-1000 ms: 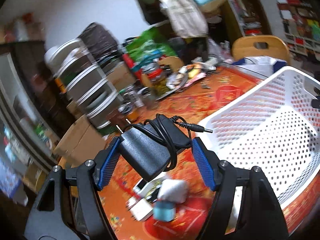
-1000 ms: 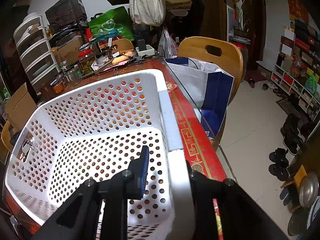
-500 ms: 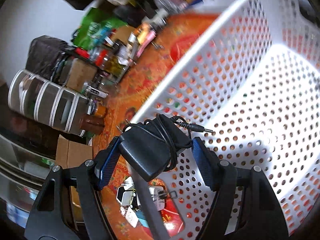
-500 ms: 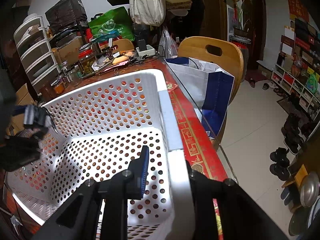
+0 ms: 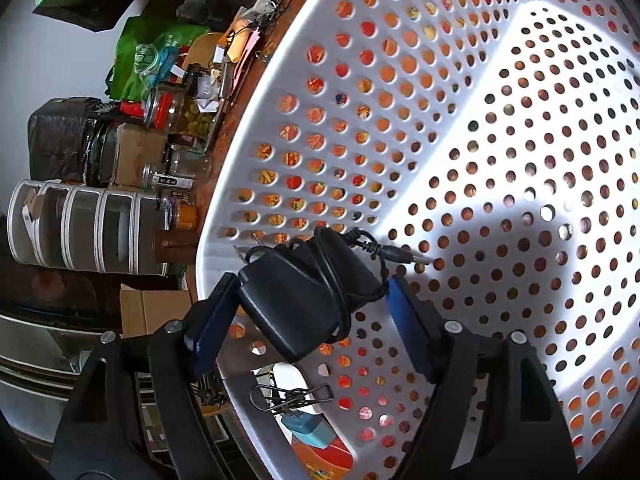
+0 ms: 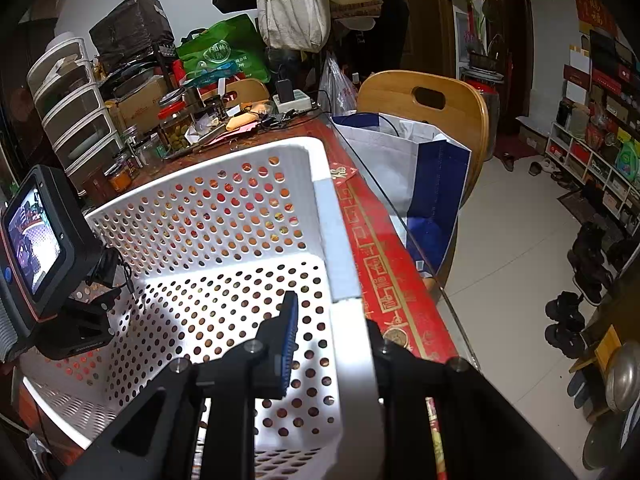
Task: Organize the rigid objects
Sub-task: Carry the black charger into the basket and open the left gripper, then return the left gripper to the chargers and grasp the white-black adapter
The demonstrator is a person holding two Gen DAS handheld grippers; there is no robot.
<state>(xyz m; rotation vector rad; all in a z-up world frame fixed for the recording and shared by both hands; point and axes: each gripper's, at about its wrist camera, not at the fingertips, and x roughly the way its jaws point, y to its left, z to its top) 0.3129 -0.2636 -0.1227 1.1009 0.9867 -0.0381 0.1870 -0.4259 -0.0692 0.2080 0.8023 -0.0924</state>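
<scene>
My left gripper (image 5: 308,316) is shut on a black power adapter (image 5: 296,300) with its cable wrapped around it and the plug tip sticking out to the right. It holds the adapter inside the white perforated basket (image 5: 500,128), above the basket floor near the left wall. In the right wrist view the left gripper (image 6: 116,280) with its camera unit reaches in over the basket's left side. My right gripper (image 6: 332,336) is shut on the near right rim of the basket (image 6: 336,240).
The basket sits on a red patterned table (image 6: 384,280). Jars (image 6: 176,128), drawers (image 6: 68,100) and bags crowd the far left. A wooden chair (image 6: 432,100) with a white and blue bag (image 6: 420,168) stands right of the table. Small chargers and a clip (image 5: 292,396) lie outside the basket.
My left gripper has carried the adapter from over the table into the basket and lower toward its floor. The right gripper has kept still on the rim.
</scene>
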